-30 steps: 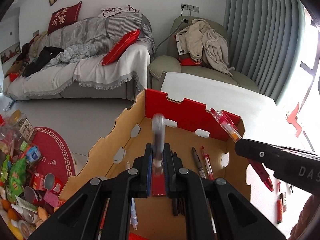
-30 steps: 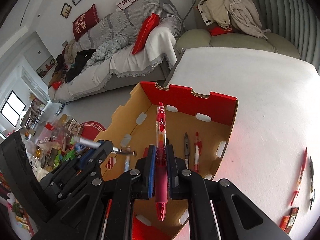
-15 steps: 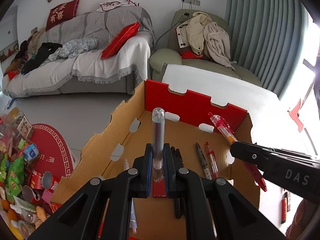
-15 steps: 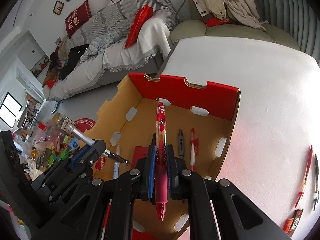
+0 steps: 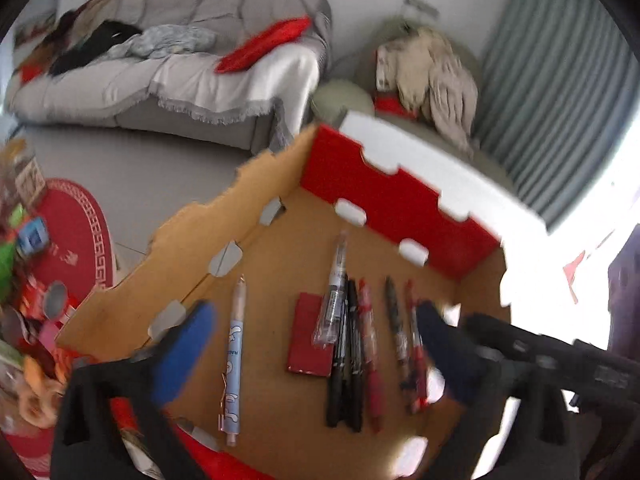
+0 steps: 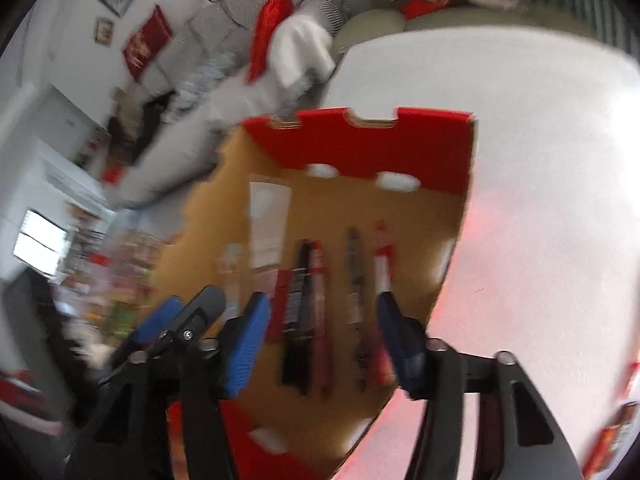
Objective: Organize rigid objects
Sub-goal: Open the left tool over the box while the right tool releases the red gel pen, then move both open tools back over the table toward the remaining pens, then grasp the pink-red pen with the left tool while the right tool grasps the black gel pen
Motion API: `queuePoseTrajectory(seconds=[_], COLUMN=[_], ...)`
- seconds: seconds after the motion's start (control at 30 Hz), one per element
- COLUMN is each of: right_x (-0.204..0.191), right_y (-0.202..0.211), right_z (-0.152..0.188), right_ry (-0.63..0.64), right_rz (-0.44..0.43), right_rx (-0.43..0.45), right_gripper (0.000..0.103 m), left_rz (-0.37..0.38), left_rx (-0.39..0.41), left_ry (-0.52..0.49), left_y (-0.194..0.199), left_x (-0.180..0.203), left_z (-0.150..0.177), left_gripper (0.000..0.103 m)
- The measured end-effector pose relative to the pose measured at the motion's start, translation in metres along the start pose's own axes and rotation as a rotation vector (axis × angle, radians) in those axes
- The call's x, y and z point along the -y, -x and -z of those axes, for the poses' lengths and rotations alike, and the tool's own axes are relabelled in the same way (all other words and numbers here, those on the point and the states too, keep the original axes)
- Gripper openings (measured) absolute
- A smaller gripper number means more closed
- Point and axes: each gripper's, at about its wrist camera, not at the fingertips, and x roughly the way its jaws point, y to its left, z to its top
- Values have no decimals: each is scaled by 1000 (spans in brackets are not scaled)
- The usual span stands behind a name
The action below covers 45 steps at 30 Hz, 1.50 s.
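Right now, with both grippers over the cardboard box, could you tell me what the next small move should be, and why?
Probably lift both grippers up out of the box. The left gripper and right gripper are opening with nothing between their pads, and the clear pen and a red pen lie on the box floor among the others, so both look delivered.

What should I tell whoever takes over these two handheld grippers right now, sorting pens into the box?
Left gripper: jaws opening, nothing between them.
Right gripper: jaws opening, nothing between them.
Both hang over the cardboard box.
In the box: clear pen, black and red pens, light blue pen, red card.
Left: check the white table for strays; the pictures are too blurred to tell.
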Motion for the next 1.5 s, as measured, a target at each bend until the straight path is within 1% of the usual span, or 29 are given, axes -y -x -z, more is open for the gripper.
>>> queuePoseTrajectory(seconds=[0.03,0.07,0.1,0.13,0.17,0.23,0.37,0.5,0.57,0.6,0.67,0.8,0.83,0.9,0.97,1.0,1.07,1.13,1.17,1.2,1.27,1.33,1.4,1.43,1.5], right_x=[-2,-4,-6,-7,-6,5,57,133,174,189,220,266,269,269,275,278,280,282,283,283,284,285,287,284,281], right_y=[10,17,26,38,46,65,101,138,155,161,171,181,184,185,180,179,182,181,181,180,180,180,180,178,175], right_z=[2,5,8,13,17,27,48,75,94,100,118,144,147,147,146,147,148,149,149,148,148,148,144,140,128], right_ry=[13,27,45,65,74,69,-53,-223,-310,-337,-399,-459,-421,-355,-313,-305,-299,-288,-285,-283,-281,-278,-262,-263,-259], right_rz=[-27,-20,-13,27,45,69,157,301,365,392,473,581,611,700,743,746,743,740,737,734,733,726,718,711,654], right_rx=[25,45,68,104,125,160,187,197,186,175,146,84,94,73,32,31,34,33,31,27,20,22,5,4,30], right_gripper=[95,101,101,101,101,101,101,101,101,101,101,101,102,102,102,103,103,103,103,103,103,103,103,103,103], left_rz=[6,-3,-9,-6,1,35,116,207,229,227,216,195,188,170,137,122,82,36,52,38,-20,-53,-59,-56,-54], left_rx=[19,31,45,47,46,36,15,-40,-90,-108,-145,-221,-231,-252,-268,-276,-288,-313,-304,-291,-250,-228,-243,-253,-254], left_ry=[-9,-31,-61,-77,-90,-114,-199,-310,-390,-422,-483,-542,-549,-577,-613,-634,-664,-682,-663,-656,-651,-623,-566,-554,-560], left_y=[4,8,12,14,17,22,32,31,21,14,-4,-44,-54,-73,-91,-101,-117,-132,-132,-134,-136,-137,-140,-142,-142], left_x=[1,4,10,15,20,35,81,146,182,195,225,276,288,314,335,344,355,356,350,346,332,312,293,289,289], left_z=[1,1,3,4,5,10,27,63,86,94,111,131,133,138,143,145,150,151,147,143,133,122,111,109,108], left_gripper=[103,103,103,103,103,103,103,103,103,103,103,103,103,103,103,103,103,103,103,103,103,103,103,103,103])
